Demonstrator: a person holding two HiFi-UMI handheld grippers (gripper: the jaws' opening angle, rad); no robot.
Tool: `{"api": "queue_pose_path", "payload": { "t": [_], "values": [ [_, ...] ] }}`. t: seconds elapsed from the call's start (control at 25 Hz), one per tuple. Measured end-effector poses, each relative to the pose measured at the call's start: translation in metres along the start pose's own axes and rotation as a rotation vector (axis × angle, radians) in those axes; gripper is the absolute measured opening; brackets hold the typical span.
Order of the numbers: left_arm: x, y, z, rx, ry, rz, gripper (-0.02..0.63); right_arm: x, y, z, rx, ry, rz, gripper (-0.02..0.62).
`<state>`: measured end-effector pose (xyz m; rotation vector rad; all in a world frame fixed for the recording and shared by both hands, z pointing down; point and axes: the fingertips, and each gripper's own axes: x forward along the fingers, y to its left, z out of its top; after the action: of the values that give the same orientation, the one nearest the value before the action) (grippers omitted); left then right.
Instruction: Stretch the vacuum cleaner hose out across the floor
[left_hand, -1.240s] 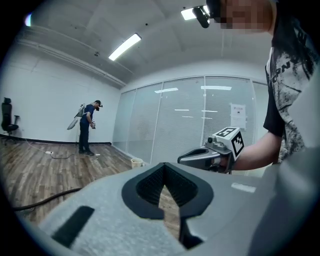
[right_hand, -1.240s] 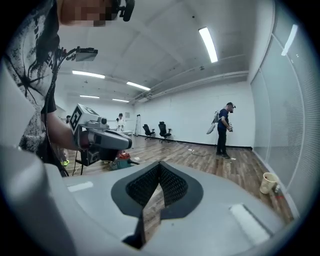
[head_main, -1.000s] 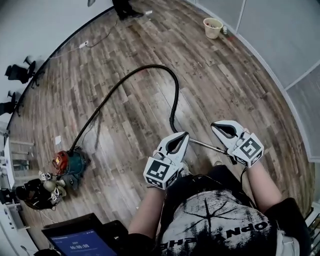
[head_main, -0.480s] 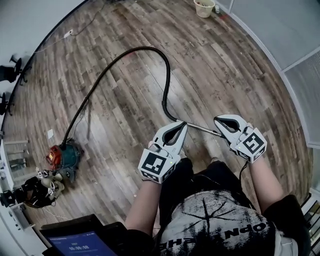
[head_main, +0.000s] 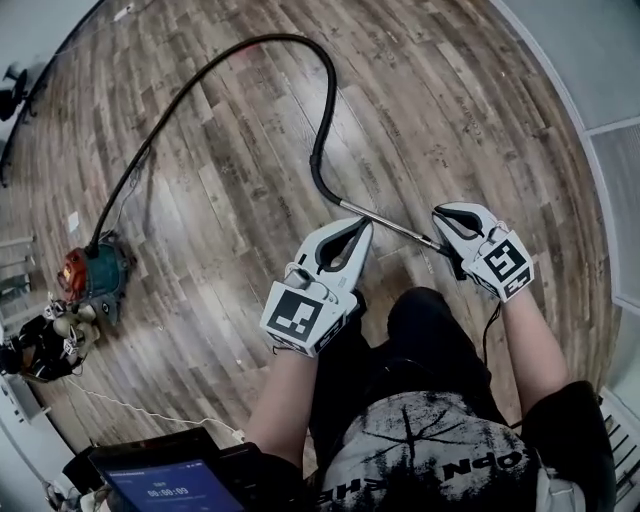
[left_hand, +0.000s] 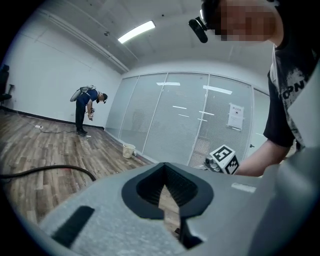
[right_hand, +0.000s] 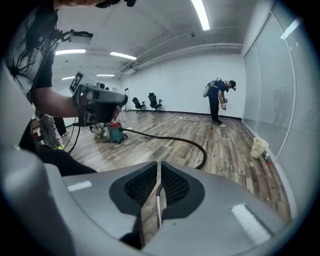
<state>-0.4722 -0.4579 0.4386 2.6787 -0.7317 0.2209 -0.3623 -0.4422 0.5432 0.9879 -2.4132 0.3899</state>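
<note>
The hose (head_main: 321, 128) lies on the wood floor (head_main: 230, 230) in a long arch. It runs from the vacuum (head_main: 95, 275) at the left edge, up over the top of the head view, then down to a metal tube (head_main: 390, 224) just in front of the person's legs. The tube runs slantwise from beside the left claw (head_main: 366, 224) to the right claw (head_main: 438, 212). Only the head view shows this whole run, along with a tablet (head_main: 165, 485) at the bottom edge. The left gripper view shows the left claw clenched, pads together, with a short arc of hose beyond it. It also shows a bucket (left_hand: 129, 150) by the glass wall and a person (left_hand: 87, 107) bent over far off. The right gripper view shows the right claw released: its jaws have just been opening and stand slightly apart. The tube lies in the slit with floor showing beside it. This view alone adds two chairs (right_hand: 150, 102) at the far wall.
</note>
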Motion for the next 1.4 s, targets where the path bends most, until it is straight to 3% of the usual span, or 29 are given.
{"api": "queue_pose_path", "payload": {
  "t": [0.16, 0.36, 0.64, 1.0, 1.12, 1.36, 1.4],
  "values": [
    [0.009, 0.024, -0.041, -0.003, -0.050, 0.004, 0.000, 0.052, -0.007, -0.063, -0.016, 0.039, 0.028, 0.068],
    [0.025, 0.062, -0.116, 0.022, -0.106, 0.084, 0.000, 0.127, -0.020, -0.171, -0.037, 0.112, 0.063, 0.101],
    [0.029, 0.086, -0.209, 0.007, -0.079, 0.183, 0.000, 0.211, -0.016, -0.333, -0.049, 0.257, 0.135, 0.140],
    [0.042, 0.064, -0.255, -0.036, -0.070, 0.238, 0.000, 0.258, -0.008, -0.505, -0.059, 0.559, 0.220, 0.184],
    [0.036, 0.062, -0.274, -0.063, -0.051, 0.275, 0.000, 0.265, -0.006, -0.555, -0.064, 0.675, 0.212, 0.196],
    [0.017, 0.063, -0.295, -0.101, 0.004, 0.352, 0.000, 0.265, -0.016, -0.627, -0.097, 0.904, 0.176, 0.209],
    [0.014, 0.062, -0.296, -0.097, 0.012, 0.361, 0.000, 0.271, -0.017, -0.630, -0.098, 0.898, 0.172, 0.209]
  ]
}}
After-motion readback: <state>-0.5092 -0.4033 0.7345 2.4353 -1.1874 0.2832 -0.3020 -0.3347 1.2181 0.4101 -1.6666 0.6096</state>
